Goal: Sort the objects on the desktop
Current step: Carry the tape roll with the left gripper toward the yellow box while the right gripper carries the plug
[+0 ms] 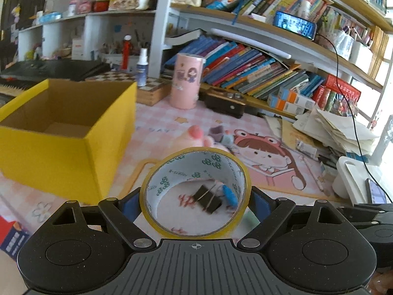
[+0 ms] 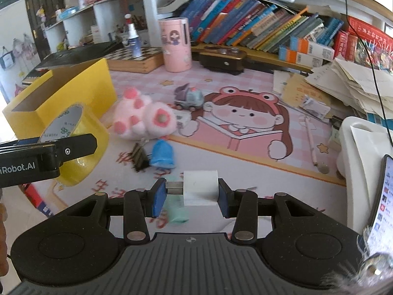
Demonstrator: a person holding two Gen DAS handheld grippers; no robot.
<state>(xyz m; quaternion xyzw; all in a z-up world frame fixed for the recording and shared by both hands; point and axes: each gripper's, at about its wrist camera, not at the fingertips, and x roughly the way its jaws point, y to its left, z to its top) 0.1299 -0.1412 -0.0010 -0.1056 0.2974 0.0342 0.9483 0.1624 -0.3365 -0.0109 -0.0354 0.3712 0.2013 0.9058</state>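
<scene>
We had both tools loaded. The left gripper (image 1: 195,198) had its jaws clamped on the tape roll (image 1: 195,193), squeezed across the outer rim and held above the counter (image 1: 258,172), just beside the yellow box (image 1: 66,132). The right gripper (image 2: 189,193) had its jaws clamped on the white charger plug (image 2: 201,188), metal prong end against one pad, flat plastic face against the other.

We judged the step in hand to be carrying both to the box. For the roll, the sound way seemed to be to lift it clear of the near cardboard wall, bring it over the open top, and only then part the jaws — a round hoop let go on the edge would likely roll off. The plug could follow once the left tool was out of the way.

The roll was a glossy yellowish band on a white printed core. The box looked like matte card, brown inside. On the pink cartoon mat lay a fluffy plush paw (image 2: 145,119), a small grey toy truck (image 2: 189,97), a black binder clip (image 2: 140,158) and a smooth blue cap-shaped piece (image 2: 162,156) — all loose, well apart from either grip.
</scene>
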